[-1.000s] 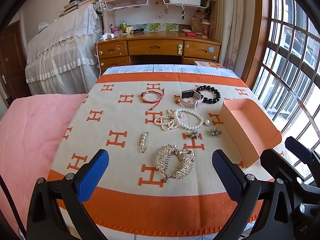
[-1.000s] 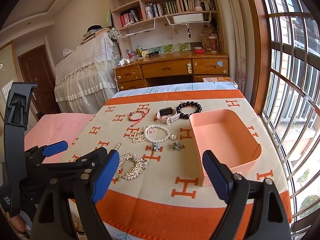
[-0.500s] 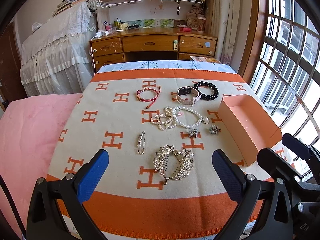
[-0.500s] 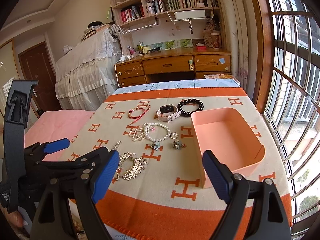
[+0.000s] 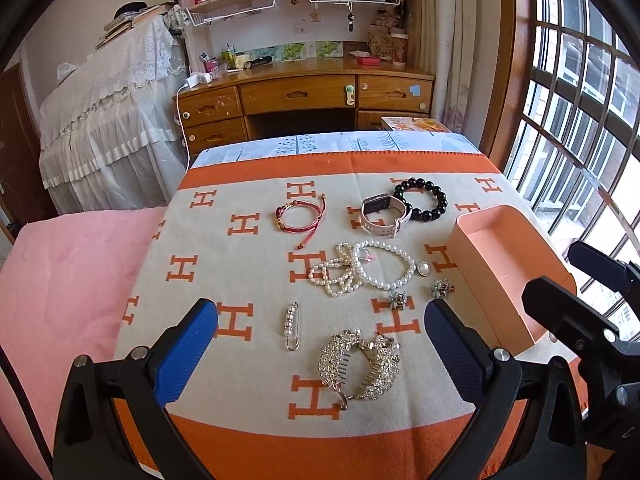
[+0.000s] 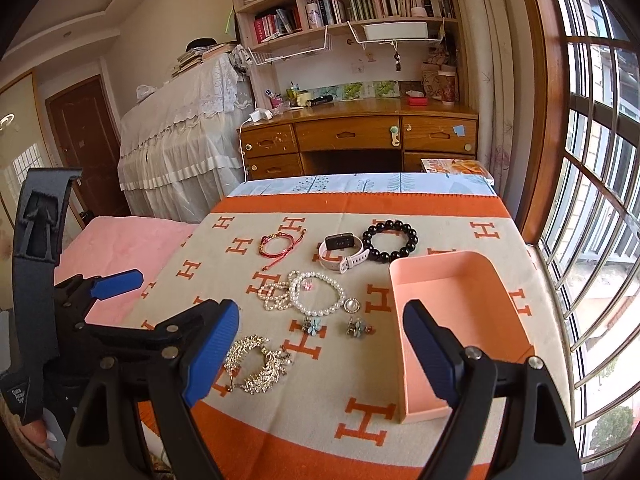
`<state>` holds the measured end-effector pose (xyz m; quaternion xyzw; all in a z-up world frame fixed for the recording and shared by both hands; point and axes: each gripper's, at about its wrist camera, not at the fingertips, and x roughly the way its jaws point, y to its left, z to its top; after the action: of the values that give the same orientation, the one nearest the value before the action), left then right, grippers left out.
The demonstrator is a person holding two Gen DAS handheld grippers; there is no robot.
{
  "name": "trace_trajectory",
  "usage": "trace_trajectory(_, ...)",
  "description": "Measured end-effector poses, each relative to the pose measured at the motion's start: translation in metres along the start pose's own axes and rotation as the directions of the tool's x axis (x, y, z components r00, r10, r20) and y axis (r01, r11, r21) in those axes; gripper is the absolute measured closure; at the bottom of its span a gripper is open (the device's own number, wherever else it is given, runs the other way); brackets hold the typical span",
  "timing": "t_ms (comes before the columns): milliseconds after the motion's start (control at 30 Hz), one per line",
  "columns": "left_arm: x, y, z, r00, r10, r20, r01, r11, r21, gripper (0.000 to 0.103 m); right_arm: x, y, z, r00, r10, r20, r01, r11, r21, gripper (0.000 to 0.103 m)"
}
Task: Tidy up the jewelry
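Overhead, both tools hover above the orange-and-cream blanket (image 5: 248, 408) with nothing between their fingers: the left hand-held gripper (image 5: 320, 354) spread wide, the right hand-held gripper (image 6: 320, 354) likewise wide. From left to right lie a pearl pin (image 5: 292, 326), a red cord bracelet (image 5: 299, 217), a rhinestone hair comb (image 5: 360, 364) nearest the left gripper, a pearl necklace (image 5: 362, 268), a watch (image 5: 384, 214) touching a black bead bracelet (image 5: 422, 200), two flower earrings (image 5: 400, 299), then the pink box (image 5: 500, 280), which holds nothing.

- Our left gripper (image 5: 320, 354) has black plastic arms, blue textured pads and silver screws.
- Our right gripper (image 6: 320, 350) matches it: black frame, blue ribbed pads, silver screws.
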<state>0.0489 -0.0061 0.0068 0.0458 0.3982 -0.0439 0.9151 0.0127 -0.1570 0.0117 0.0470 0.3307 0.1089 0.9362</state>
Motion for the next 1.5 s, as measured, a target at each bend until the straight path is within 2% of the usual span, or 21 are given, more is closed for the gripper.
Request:
trace_trajectory(367,0.026,0.009,0.054,1.0,0.021,0.009,-0.022,0.998,0.051,0.001,0.02,-0.018,0.064,1.0,-0.02,-0.011,0.02,0.999,-0.044,0.018)
trace_trajectory(533,0.049,0.008,0.079,1.0,-0.004,-0.018,0.005,0.997,0.078,0.001,0.039,-0.035,0.095,0.998,-0.036,-0.044,0.035,0.999,-0.033,0.018)
trace_trajectory(767,0.083,-0.004,0.103,0.999,0.018,-0.032,-0.013,0.99,0.14,0.001,0.082,-0.068,0.124,0.99,-0.056,-0.131,0.058,0.998,0.013,0.021)
trace_trajectory(867,0.106,-0.014,0.111,0.998,0.002,-0.061,0.008,0.986,0.167,0.001,0.112,-0.087,0.132,0.979,-0.064,-0.193,0.076,0.996,0.053,0.023)
trace_trajectory(967,0.134,-0.024,0.117,0.993,-0.022,-0.118,0.044,0.982,0.182,0.001,0.15,-0.108,0.133,0.956,-0.062,-0.286,0.097,0.989,0.108,0.029)
trace_trajectory(1033,0.156,-0.027,0.119,0.982,-0.056,-0.181,0.087,0.982,0.167,0.004,0.177,-0.121,0.128,0.932,-0.062,-0.356,0.119,0.983,0.142,0.038)
trace_trajectory(1100,0.174,-0.029,0.12,0.967,-0.093,-0.236,0.128,0.982,0.138,0.011,0.202,-0.131,0.12,0.905,-0.056,-0.421,0.137,0.977,0.164,0.046)
trace_trajectory(1167,0.19,-0.03,0.12,0.954,-0.122,-0.275,0.156,0.982,0.106,0.013,0.224,-0.137,0.112,0.877,-0.054,-0.477,0.154,0.973,0.173,0.049)
trace_trajectory(1300,0.206,-0.034,0.122,0.933,-0.154,-0.326,0.188,0.979,0.075,0.024,0.257,-0.145,0.099,0.826,-0.074,-0.559,0.201,0.965,0.169,0.061)
trace_trajectory(1400,0.214,-0.038,0.121,0.925,-0.152,-0.347,0.192,0.978,0.081,0.031,0.272,-0.144,0.093,0.804,-0.091,-0.588,0.216,0.966,0.145,0.07)
trace_trajectory(1467,0.22,-0.04,0.121,0.924,-0.136,-0.359,0.181,0.979,0.096,0.033,0.274,-0.136,0.092,0.807,-0.131,-0.575,0.224,0.97,0.094,0.072)
trace_trajectory(1500,0.222,-0.042,0.121,0.923,-0.129,-0.363,0.177,0.979,0.104,0.034,0.276,-0.133,0.091,0.802,-0.145,-0.58,0.226,0.972,0.069,0.075)
